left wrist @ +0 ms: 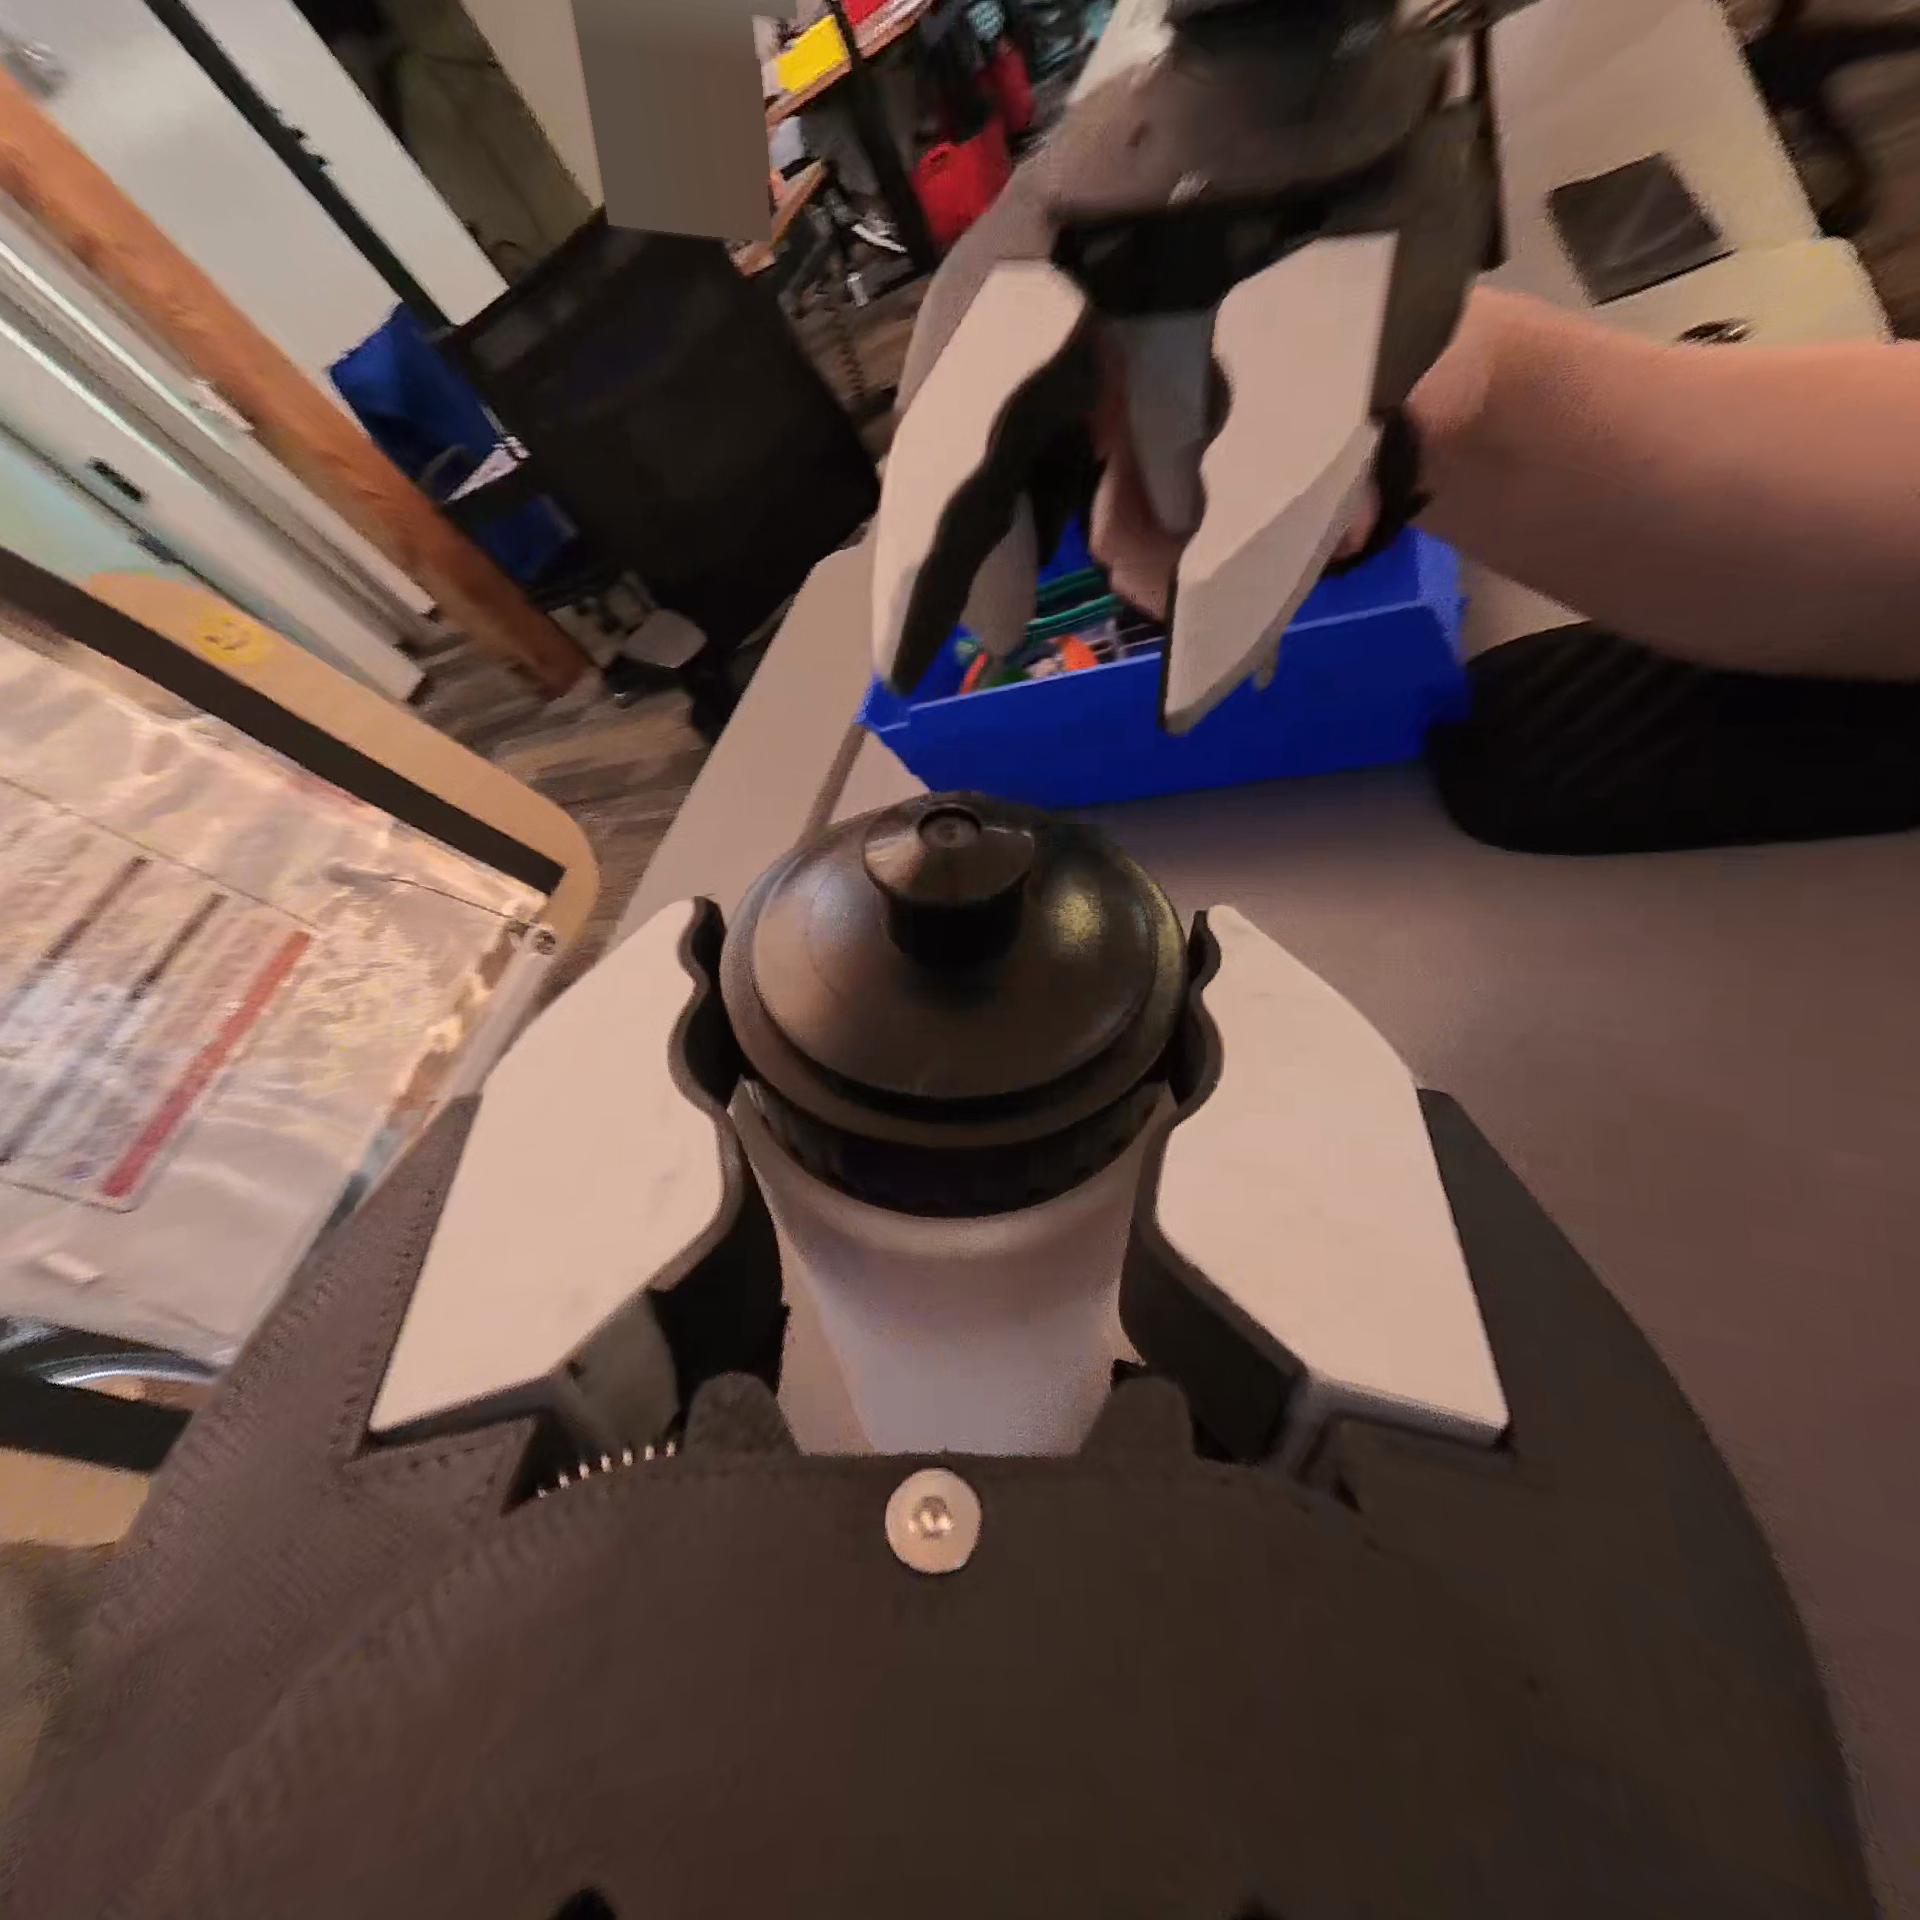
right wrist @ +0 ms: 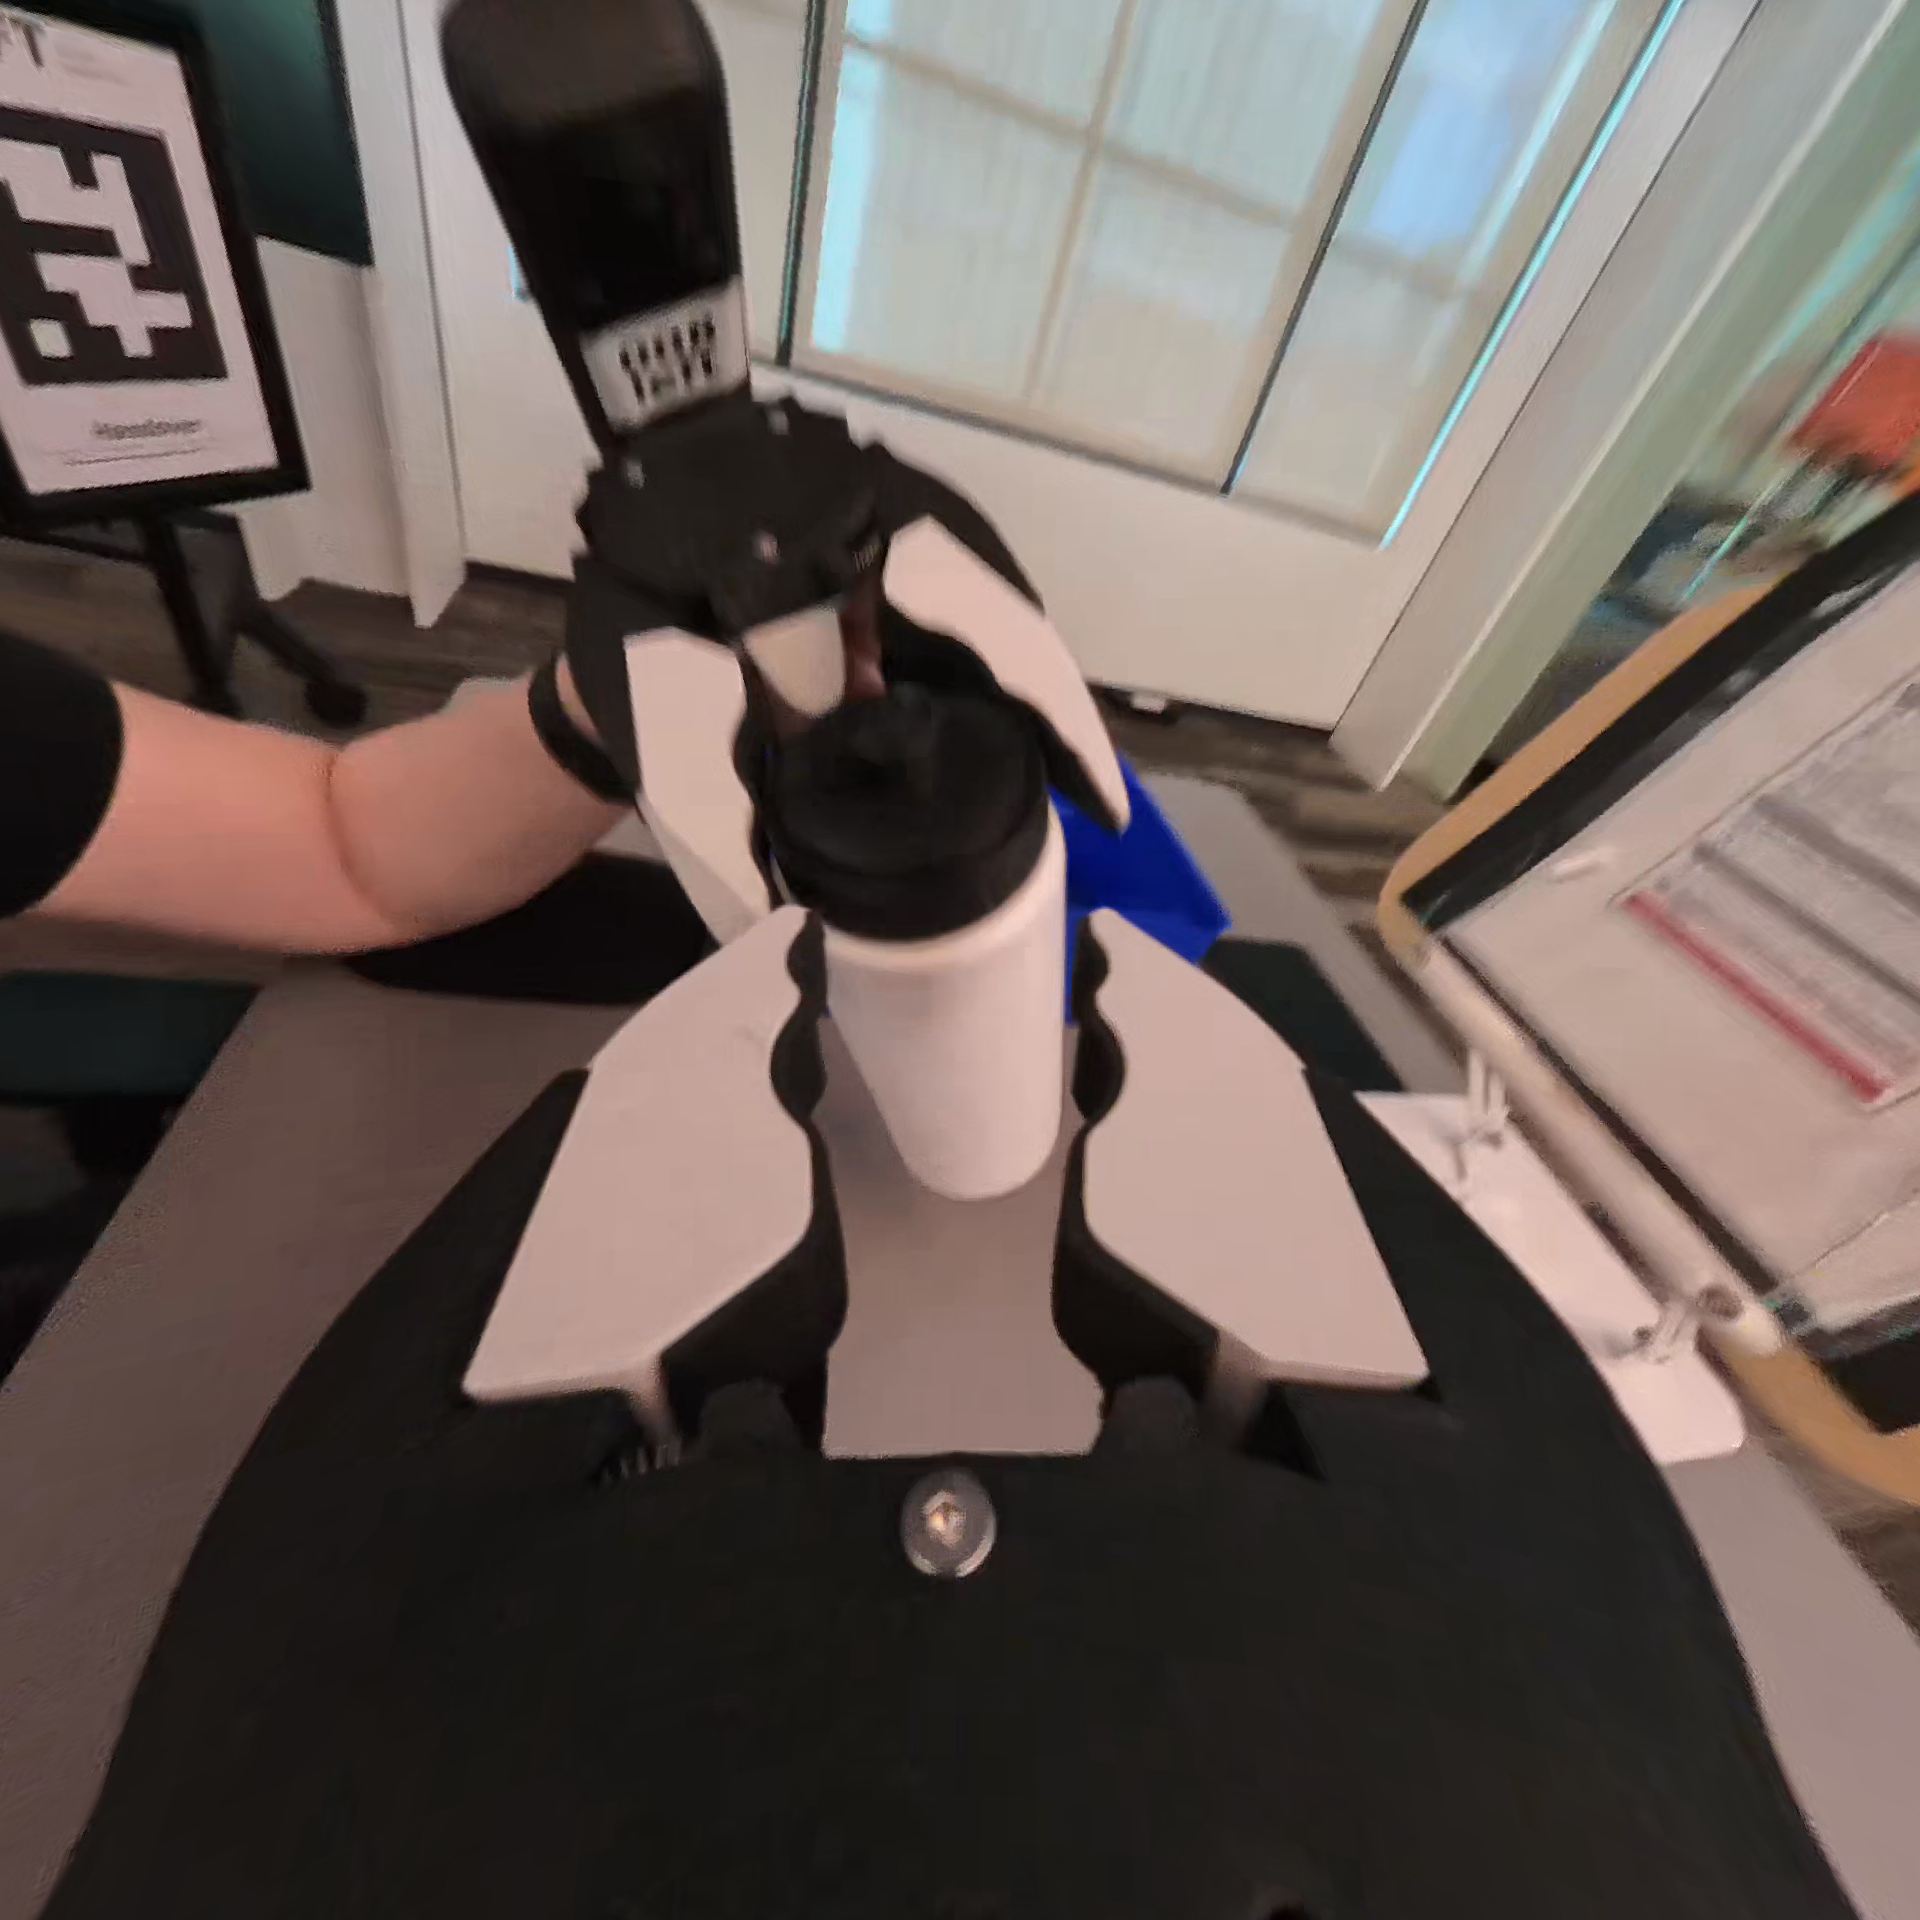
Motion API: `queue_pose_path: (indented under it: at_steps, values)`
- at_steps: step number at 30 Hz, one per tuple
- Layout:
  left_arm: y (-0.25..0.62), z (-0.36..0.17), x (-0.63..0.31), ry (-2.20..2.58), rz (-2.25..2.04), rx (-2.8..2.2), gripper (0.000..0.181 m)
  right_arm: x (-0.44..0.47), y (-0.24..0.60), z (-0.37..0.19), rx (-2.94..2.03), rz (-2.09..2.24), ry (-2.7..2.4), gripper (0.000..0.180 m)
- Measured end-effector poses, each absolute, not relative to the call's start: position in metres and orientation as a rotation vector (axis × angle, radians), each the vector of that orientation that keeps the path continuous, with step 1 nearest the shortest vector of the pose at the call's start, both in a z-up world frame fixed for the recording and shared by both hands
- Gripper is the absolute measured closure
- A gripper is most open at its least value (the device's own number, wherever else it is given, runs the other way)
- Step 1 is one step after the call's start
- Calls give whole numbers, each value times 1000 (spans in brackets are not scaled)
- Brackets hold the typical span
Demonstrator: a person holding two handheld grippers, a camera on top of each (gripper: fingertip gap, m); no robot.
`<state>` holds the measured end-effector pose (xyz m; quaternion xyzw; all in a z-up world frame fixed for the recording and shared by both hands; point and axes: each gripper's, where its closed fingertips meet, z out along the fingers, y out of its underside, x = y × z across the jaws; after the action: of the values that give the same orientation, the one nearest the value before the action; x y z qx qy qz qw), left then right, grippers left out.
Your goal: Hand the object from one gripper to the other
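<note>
A white bottle with a black cap [left wrist: 945, 966] sits between the fingers of my left gripper [left wrist: 951, 920], which is shut on its cap and neck. The white body runs back toward the camera. My right gripper [left wrist: 1039, 696] hangs open and empty beyond the cap, over the blue bin, apart from the bottle. In the right wrist view the bottle [right wrist: 945, 1039] hangs from the left gripper [right wrist: 925, 862], and its white body shows in the gap between the open fingers of my right gripper [right wrist: 951, 925]. I cannot tell whether those fingers touch it.
A blue bin [left wrist: 1143, 748] with small items stands on the grey table [left wrist: 1558, 1039]; it also shows in the right wrist view [right wrist: 1143, 873]. A person's forearm [left wrist: 1662, 499] reaches in from the right. A plastic-covered board [left wrist: 260, 883] stands off the table's left edge, a black chair [left wrist: 675, 416] behind. My two grippers' fingertips are within a few centimetres of each other.
</note>
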<state>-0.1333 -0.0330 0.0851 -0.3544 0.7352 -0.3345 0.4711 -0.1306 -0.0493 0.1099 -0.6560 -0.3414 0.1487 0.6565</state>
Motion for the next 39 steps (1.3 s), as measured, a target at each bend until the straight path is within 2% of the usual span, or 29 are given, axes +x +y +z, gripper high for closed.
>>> queue_pose_path:
  at_steps: [3, 9, 13, 15, 17, 19, 20, 26, 30, 35, 39]
  values:
    - [-38, 80, -129, 1811, -745, -851, 98, -153, -58, 124, -1425, 289, -775, 139]
    - [-52, 70, -125, 1858, -719, -830, 98, -165, -49, 112, -1477, 246, -776, 142]
    - [-61, 70, -125, 1877, -817, -841, 98, -166, -48, 107, -1500, 308, -780, 156]
    - [-71, 73, -128, 1899, -982, -864, 97, -168, -51, 111, -1502, 336, -775, 156]
    - [-76, 81, -133, 1882, -1100, -854, 85, -164, -54, 118, -1503, 372, -739, 156]
    - [-69, 88, -136, 1831, -1121, -874, 73, -146, -57, 126, -1524, 388, -679, 157]
    - [-64, 90, -137, 1814, -1122, -884, 72, -131, -57, 131, -1537, 386, -631, 157]
    - [-41, 92, -134, 1744, -1223, -983, 79, -22, -67, 129, -1716, 231, -345, 155]
    - [-31, 78, -115, 1675, -1280, -1081, 81, 18, -70, 111, -1862, 19, -267, 155]
    - [-47, 53, -92, 1660, -1359, -1110, 81, -14, -65, 106, -1896, 19, -381, 155]
    - [-68, 37, -83, 1713, -1341, -1055, 72, -63, -62, 107, -1864, 90, -517, 156]
